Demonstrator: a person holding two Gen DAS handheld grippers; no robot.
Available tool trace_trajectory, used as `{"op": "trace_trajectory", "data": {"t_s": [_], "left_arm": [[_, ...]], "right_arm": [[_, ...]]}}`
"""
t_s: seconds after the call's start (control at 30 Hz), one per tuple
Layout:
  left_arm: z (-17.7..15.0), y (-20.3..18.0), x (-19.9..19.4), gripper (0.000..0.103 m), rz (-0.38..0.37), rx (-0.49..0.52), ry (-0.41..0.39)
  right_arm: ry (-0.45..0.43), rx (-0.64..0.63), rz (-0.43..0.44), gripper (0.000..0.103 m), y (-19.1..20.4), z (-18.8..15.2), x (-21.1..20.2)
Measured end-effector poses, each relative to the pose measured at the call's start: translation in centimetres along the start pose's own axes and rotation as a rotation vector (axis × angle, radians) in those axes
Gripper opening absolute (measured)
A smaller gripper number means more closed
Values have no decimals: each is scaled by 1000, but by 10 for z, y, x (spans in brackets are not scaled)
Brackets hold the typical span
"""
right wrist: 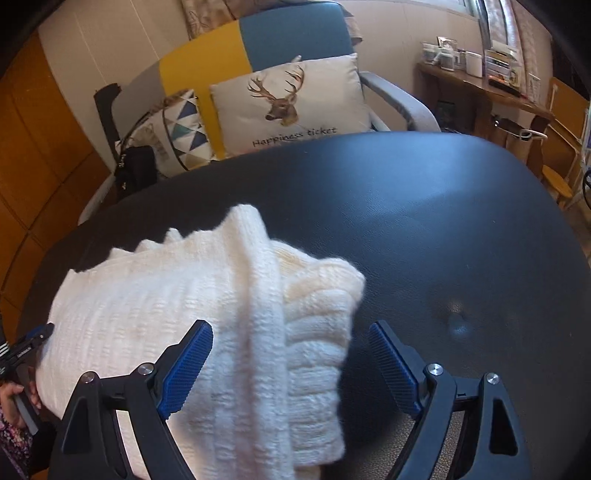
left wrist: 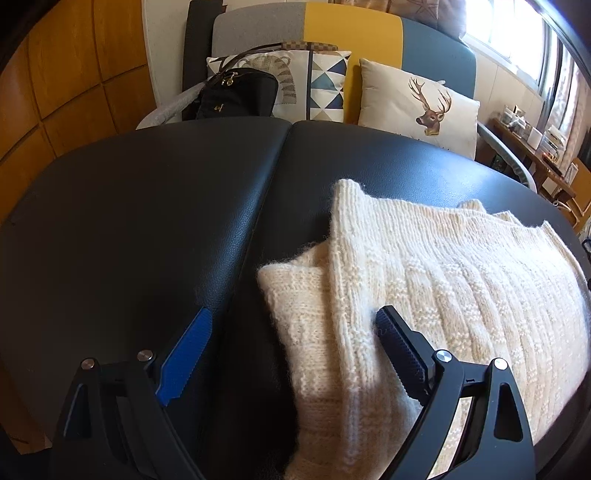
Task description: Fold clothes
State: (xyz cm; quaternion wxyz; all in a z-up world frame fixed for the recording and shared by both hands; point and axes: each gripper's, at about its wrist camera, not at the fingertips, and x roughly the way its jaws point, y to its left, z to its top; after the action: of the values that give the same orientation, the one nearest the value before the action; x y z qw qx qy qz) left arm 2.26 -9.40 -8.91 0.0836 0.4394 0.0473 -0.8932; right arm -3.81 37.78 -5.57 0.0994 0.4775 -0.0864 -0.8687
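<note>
A cream knitted sweater (left wrist: 424,295) lies folded on the black leather table (left wrist: 140,229), with a sleeve laid across its left end. My left gripper (left wrist: 295,325) is open, its jaws straddling the sweater's left edge, the right pad (left wrist: 399,343) resting on the knit. In the right wrist view the same sweater (right wrist: 177,306) fills the lower left of the table (right wrist: 443,229). My right gripper (right wrist: 291,339) is open over the sweater's right end, one blue pad (right wrist: 188,362) above the knit, the other over bare leather. At the far left edge is the left gripper (right wrist: 33,339), held in a hand.
Behind the table stands a grey, yellow and blue sofa (left wrist: 351,33) with a deer cushion (left wrist: 421,99), a triangle-pattern cushion (left wrist: 328,85) and a black bag (left wrist: 236,94). A wooden shelf with small items (right wrist: 480,81) is at the right. Orange wall panels (left wrist: 66,85) stand at the left.
</note>
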Motion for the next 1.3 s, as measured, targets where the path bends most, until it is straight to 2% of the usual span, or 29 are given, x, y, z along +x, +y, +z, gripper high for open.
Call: {"op": "trace_trajectory", "data": {"t_s": [0.37,0.47,0.67,1.03,1.13,1.2,1.3], "left_arm": [[-4,-8,2,93,20,55,-9],[-5,-4,5,98,11,38,-6],[-7,0,10,103,-2,14,4],[-8,0,14,103,-30,13,6],[-2,4,14,103,-65,9,38],[3,12,14,103,-146,-8,73],[5,21,14,103,-212,-40,110]], "right_arm": [[52,-61,-59,88,3,-4,18],[61,-79,-66,88,5,-3,24],[77,-67,-53,88,4,-4,34],[85,-57,-7,92,-5,-9,40],[94,-61,9,94,-7,-8,40],[105,-65,21,96,-7,-7,41],[123,-72,37,97,-7,-4,42]]}}
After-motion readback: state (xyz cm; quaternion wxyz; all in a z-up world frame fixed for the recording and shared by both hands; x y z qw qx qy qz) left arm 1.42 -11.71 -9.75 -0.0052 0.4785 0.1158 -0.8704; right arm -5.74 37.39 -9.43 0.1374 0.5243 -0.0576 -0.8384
